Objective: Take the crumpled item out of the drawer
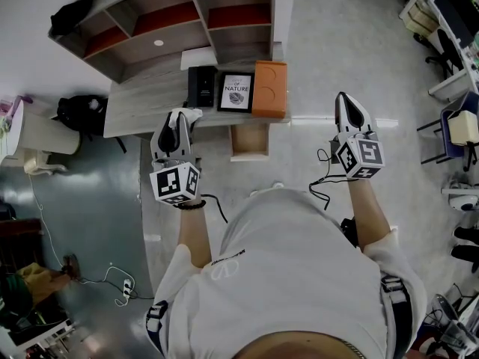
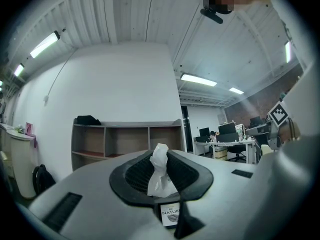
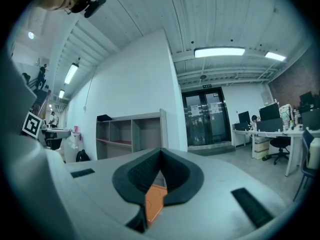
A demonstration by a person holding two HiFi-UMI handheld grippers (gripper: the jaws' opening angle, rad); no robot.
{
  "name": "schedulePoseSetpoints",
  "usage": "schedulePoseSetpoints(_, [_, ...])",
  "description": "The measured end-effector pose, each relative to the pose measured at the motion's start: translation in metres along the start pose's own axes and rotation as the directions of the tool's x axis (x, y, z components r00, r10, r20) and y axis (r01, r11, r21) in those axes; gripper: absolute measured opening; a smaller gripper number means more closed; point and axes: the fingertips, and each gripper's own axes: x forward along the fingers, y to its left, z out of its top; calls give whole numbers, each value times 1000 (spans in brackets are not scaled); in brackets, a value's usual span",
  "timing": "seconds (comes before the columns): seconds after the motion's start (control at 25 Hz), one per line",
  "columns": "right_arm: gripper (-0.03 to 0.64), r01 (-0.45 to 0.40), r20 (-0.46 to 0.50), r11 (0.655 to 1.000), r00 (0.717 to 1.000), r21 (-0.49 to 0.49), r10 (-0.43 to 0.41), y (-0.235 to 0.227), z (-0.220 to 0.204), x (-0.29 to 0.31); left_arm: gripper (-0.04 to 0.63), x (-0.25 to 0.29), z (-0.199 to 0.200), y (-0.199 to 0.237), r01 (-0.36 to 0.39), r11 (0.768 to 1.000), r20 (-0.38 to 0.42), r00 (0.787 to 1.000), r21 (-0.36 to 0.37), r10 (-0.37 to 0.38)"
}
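A white crumpled tissue [image 2: 160,176] stands pinched between the dark pads of my left gripper [image 2: 161,152], and its top pokes out above the fingertips. In the head view that left gripper [image 1: 182,120] hovers over the front edge of the grey desk [image 1: 142,99], with the tissue [image 1: 191,114] at its tip. The small wooden drawer [image 1: 249,155] hangs open under the desk, to the right of this gripper. My right gripper [image 1: 343,99] is held out over the floor right of the drawer. Its fingertips [image 3: 156,156] meet with nothing held.
On the desk lie a black device [image 1: 200,85], a framed "Of Nature" print [image 1: 236,91] and an orange box [image 1: 270,88]. An open shelf unit [image 1: 172,17] stands behind. A black backpack [image 1: 81,113] and white bin [image 1: 41,133] sit left; office chairs [image 1: 458,129] stand right.
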Motion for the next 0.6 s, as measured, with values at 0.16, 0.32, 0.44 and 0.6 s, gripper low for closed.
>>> schedulePoseSetpoints(0.16, [-2, -2, 0, 1000, 1000, 3, 2, 2, 1, 1, 78, 0, -1, 0, 1, 1000, -4, 1000, -3, -1])
schedulePoseSetpoints(0.32, [-2, -3, 1, 1000, 1000, 3, 3, 2, 0, 0, 78, -1, -3, -1, 1, 1000, -8, 1000, -9, -1])
schedulePoseSetpoints(0.44, [-3, -3, -2, 1000, 1000, 5, 3, 1, -3, -1, 78, -2, -5, -2, -1, 1000, -10, 1000, -11, 1])
schedulePoseSetpoints(0.6, [-3, -4, -6, 1000, 1000, 4, 4, 2, -5, -2, 78, -3, -6, 0, -1, 1000, -10, 1000, -10, 0])
